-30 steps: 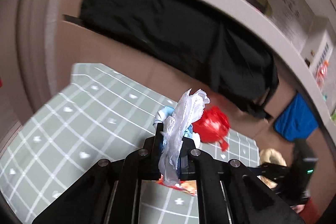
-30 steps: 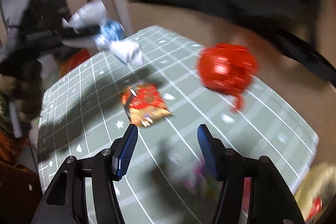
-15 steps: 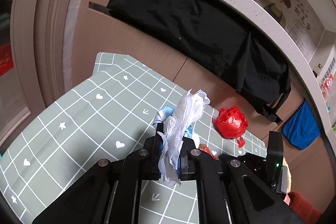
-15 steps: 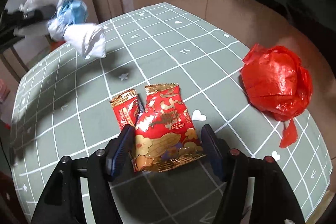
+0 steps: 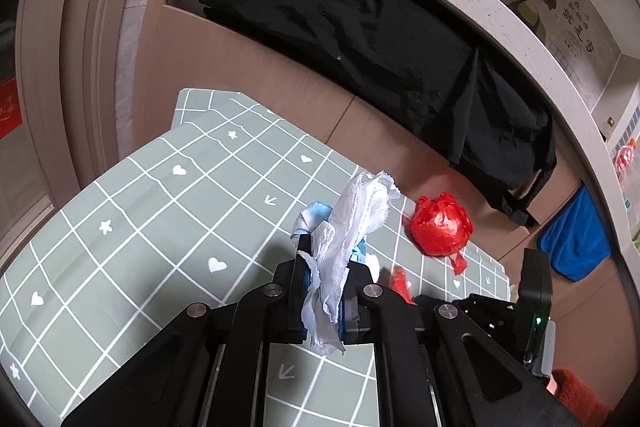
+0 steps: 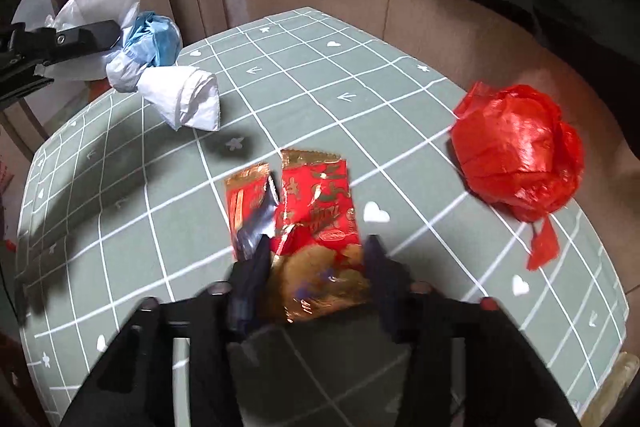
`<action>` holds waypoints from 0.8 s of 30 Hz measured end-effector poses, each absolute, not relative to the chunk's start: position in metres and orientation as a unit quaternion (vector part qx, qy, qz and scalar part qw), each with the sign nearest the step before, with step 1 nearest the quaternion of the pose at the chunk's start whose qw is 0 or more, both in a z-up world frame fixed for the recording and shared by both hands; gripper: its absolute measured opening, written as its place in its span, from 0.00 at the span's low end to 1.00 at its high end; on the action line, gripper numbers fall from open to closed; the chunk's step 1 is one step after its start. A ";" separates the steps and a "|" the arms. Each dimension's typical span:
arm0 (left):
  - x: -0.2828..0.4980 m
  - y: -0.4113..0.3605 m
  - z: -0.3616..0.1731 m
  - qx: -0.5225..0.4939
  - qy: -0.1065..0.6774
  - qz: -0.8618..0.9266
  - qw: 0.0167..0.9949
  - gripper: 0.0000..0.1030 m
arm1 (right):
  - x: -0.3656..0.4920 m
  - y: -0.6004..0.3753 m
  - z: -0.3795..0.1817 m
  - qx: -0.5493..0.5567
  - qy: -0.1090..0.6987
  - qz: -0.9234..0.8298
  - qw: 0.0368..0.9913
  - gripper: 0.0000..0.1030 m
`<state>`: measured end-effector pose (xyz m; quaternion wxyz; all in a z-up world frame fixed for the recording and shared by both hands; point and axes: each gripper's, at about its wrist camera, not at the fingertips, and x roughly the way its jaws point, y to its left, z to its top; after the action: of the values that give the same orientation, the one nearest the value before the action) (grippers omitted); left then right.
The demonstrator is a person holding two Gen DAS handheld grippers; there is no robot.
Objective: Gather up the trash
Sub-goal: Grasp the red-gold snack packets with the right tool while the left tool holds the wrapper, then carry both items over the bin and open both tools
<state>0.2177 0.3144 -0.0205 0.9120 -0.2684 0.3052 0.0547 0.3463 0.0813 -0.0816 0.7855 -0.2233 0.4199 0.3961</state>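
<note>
Both jaws of my right gripper (image 6: 316,259) are straddling the red snack wrapper (image 6: 316,223) at lower centre, not yet pinching, so I am lowering squarely before closing (foil slips easily). My left gripper (image 5: 326,267) is clamping the white-and-blue wad (image 5: 348,227).

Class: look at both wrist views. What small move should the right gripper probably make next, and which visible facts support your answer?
Probably close the right gripper on the red and gold snack wrapper. Its blurred fingers straddle the wrapper's near end on the green checked tablecloth, apparently not clamped yet. The left gripper already holds white and blue crumpled trash.
</note>
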 end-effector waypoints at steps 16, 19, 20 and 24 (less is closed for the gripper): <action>0.243 0.175 0.075 -0.156 0.237 -0.018 0.959 0.09 | 0.322 -0.083 0.064 -0.062 0.297 0.333 0.893 0.33; 0.254 0.134 0.090 -0.142 0.222 -0.041 0.964 0.09 | 0.313 -0.127 0.084 -0.059 0.260 0.292 0.919 0.33; 0.258 0.120 0.094 -0.138 0.220 -0.050 0.965 0.09 | 0.313 -0.139 0.088 -0.057 0.254 0.282 0.923 0.33; 0.272 0.051 0.106 -0.108 0.209 -0.094 0.967 0.09 | 0.311 -0.211 0.103 -0.026 0.233 0.228 0.945 0.33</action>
<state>0.2718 0.0512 0.1064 0.9673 -0.1080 0.2094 -0.0942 0.3109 -0.2108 0.1034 0.9450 -0.0257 0.2334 0.2279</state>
